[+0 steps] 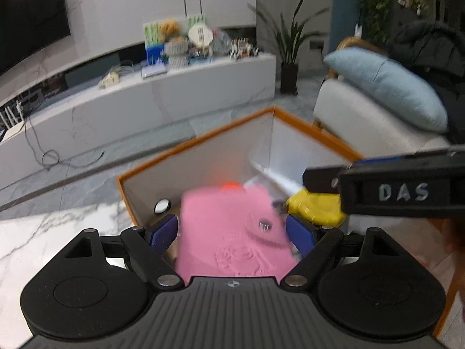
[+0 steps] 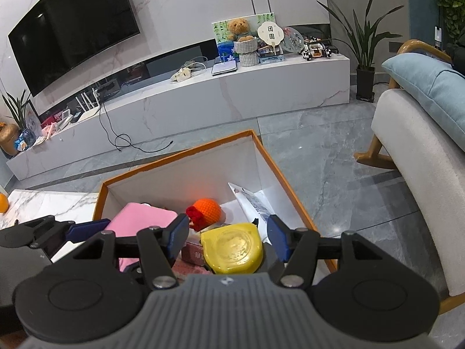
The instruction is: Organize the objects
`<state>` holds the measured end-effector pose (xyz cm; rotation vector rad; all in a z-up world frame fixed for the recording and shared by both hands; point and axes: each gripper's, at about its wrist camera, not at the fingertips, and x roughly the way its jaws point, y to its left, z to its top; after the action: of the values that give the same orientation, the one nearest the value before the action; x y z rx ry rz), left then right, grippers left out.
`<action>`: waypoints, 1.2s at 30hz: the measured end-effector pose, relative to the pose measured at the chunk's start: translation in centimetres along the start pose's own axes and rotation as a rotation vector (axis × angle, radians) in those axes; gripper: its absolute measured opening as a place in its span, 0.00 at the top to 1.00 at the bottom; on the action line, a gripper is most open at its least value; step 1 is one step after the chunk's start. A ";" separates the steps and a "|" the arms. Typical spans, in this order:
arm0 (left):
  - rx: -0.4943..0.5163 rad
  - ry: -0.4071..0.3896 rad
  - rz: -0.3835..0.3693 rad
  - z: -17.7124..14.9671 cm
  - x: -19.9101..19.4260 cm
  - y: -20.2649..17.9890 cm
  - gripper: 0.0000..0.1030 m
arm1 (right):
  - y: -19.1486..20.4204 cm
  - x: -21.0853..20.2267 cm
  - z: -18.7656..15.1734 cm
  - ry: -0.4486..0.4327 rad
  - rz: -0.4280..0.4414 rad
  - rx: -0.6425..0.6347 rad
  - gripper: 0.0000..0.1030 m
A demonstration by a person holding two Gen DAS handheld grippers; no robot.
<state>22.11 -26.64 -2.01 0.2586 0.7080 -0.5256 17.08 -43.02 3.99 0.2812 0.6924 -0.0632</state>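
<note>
Left gripper (image 1: 232,232): jaws wide, pink case (image 1: 229,232) between the pads; grip unclear through blur.
Right gripper (image 2: 228,240): wide apart, holding nothing, yellow case (image 2: 232,250) below, between its fingers.
Box (image 2: 174,157): holds both cases and an orange knit toy (image 2: 207,210).
Writing: "DAS" on the right gripper's side.

You've got a wall-mounted TV (image 2: 74,26) at 10 o'clock on a marble-look wall, w/ a long white console (image 2: 203,99) under it. Grey tile floor (image 2: 319,168) runs btwn. Armchair (image 2: 418,160) w/ blue cushion (image 2: 430,87) at 3 o'clock, potted plant (image 2: 364,49) at 1.
</note>
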 end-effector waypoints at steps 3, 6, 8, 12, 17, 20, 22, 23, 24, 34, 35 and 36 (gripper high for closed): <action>0.004 -0.045 0.004 0.3 -0.7 0.0 0.00 | -0.1 -0.2 0.1 -0.008 0.003 0.001 0.39; 0.021 -0.050 0.009 0.7 -1.1 -0.5 0.00 | -0.2 -0.5 0.2 -0.014 0.004 0.002 0.39; 0.033 -0.053 0.012 0.7 -1.3 -0.8 0.00 | -0.2 -0.6 0.2 -0.016 0.004 0.001 0.39; 0.047 -0.063 0.011 0.7 -1.8 -1.4 0.00 | -0.2 -0.9 0.2 -0.021 0.004 -0.003 0.39; 0.048 -0.070 0.020 0.6 -2.6 -1.8 0.00 | 0.1 -1.7 0.1 -0.034 0.001 -0.015 0.39; 0.022 -0.068 0.028 0.7 -3.3 -1.6 0.00 | 0.4 -2.4 -0.1 -0.052 -0.008 -0.032 0.38; -0.013 -0.056 0.034 0.7 -4.0 -1.3 0.00 | 0.6 -3.0 -0.1 -0.070 -0.012 -0.042 0.38; -0.028 -0.053 0.036 0.7 -4.3 -1.2 0.00 | 0.6 -3.4 -0.1 -0.078 -0.009 -0.043 0.38; -0.037 -0.053 0.041 0.7 -4.6 -1.2 0.00 | 0.7 -3.8 -0.1 -0.086 -0.002 -0.040 0.37; -0.110 -0.055 0.066 -0.2 -8.1 -1.2 0.00 | 1.5 -8.6 -0.7 -0.184 0.039 -0.054 0.29; -0.110 -0.055 0.067 -0.4 -8.5 -1.3 0.00 | 1.6 -9.0 -0.9 -0.197 0.033 -0.054 0.25; -0.112 -0.058 0.074 -0.6 -8.9 -1.4 0.00 | 1.6 -9.4 -1.0 -0.215 0.022 -0.054 0.21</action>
<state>15.35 -24.30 3.52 0.1638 0.6666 -0.4199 9.46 -41.53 9.65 0.2265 0.4766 -0.0527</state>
